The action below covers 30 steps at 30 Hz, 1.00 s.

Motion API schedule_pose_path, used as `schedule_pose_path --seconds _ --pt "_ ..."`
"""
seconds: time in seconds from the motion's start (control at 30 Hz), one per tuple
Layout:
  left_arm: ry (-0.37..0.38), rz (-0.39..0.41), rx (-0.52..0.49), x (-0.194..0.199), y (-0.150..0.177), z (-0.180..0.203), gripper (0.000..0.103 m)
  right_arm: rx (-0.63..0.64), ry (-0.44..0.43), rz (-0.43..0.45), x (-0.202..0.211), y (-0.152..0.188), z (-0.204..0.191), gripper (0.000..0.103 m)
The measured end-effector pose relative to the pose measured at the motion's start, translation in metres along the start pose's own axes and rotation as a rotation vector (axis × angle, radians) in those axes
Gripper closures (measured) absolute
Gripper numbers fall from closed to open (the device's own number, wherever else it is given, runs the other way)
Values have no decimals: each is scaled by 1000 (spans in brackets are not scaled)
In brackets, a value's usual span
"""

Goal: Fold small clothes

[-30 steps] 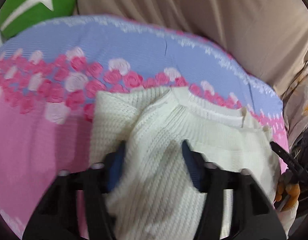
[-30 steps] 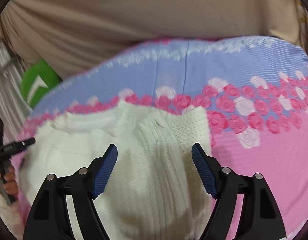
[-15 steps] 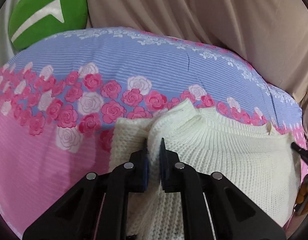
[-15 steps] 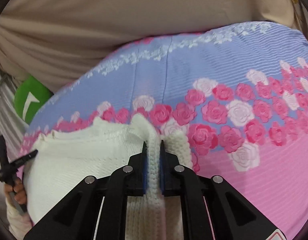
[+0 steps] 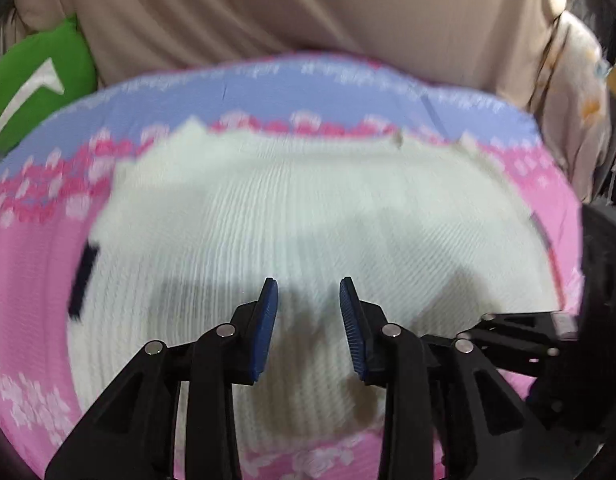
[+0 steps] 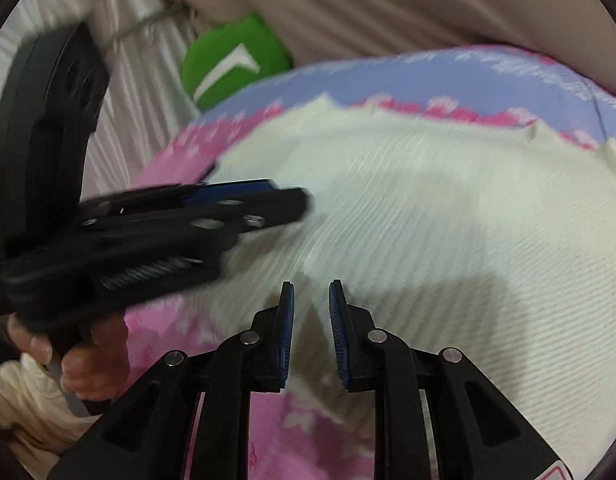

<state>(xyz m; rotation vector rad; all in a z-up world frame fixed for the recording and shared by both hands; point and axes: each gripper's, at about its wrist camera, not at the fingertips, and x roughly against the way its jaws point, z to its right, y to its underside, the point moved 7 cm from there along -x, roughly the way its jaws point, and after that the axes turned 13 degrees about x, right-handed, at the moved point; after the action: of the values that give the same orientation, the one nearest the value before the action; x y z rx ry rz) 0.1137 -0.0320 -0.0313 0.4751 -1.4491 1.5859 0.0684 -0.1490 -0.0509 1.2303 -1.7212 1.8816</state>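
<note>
- The cream knitted sweater point(image 5: 308, 216) lay spread flat on the pink and lilac rose-print bedsheet point(image 5: 31, 280); both views were blurred.
- The left gripper point(image 5: 309, 292) hung over the sweater's near part with its jaws a modest gap apart. They had just been opening, and nothing sat between the blue pads point(image 5: 267, 320).
- The right gripper point(image 6: 311, 292) hovered above the sweater's lower left edge, its jaws parted by a narrow slit after just opening a little. The pads gripped no cloth.
- In the right wrist view the left gripper point(image 6: 267, 196) crossed the picture on its side, with a person's fingers point(image 6: 91, 360) around its handle.
- A green cushion point(image 5: 35, 88) sat at the far left of the bed, against a beige curtain point(image 5: 308, 12).
</note>
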Motion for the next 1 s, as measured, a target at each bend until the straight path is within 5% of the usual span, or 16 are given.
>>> schedule_pose_path --seconds 0.07,0.2,0.27,0.4,0.47,0.53,0.6,0.67,0.87,0.93,1.0 --pt "1 -3 42 1 10 -22 74 -34 34 -5 12 17 18 95" --pt "-108 13 129 25 28 -84 75 -202 223 14 77 71 94 98" --pt "-83 10 174 33 43 -110 82 -312 276 33 106 103 128 103" --pt "-113 28 185 52 56 -116 85 -420 341 68 145 144 152 103" --pt "-91 48 182 60 50 -104 85 -409 379 61 149 137 152 103" --pt "-50 86 160 70 30 -90 82 -371 407 97 155 111 150 91" --pt "-23 133 147 78 6 -77 59 -339 406 159 158 78 148 71" --pt "-13 176 148 73 -28 -68 49 -314 396 215 153 39 159 43" --pt "-50 62 188 -10 -88 -71 49 -392 396 143 86 -26 231 42" --pt "-95 29 220 -35 -94 -82 59 -402 404 86 66 -28 247 41" --pt "-131 38 220 -43 -98 -87 83 -393 392 35 50 -27 249 64"
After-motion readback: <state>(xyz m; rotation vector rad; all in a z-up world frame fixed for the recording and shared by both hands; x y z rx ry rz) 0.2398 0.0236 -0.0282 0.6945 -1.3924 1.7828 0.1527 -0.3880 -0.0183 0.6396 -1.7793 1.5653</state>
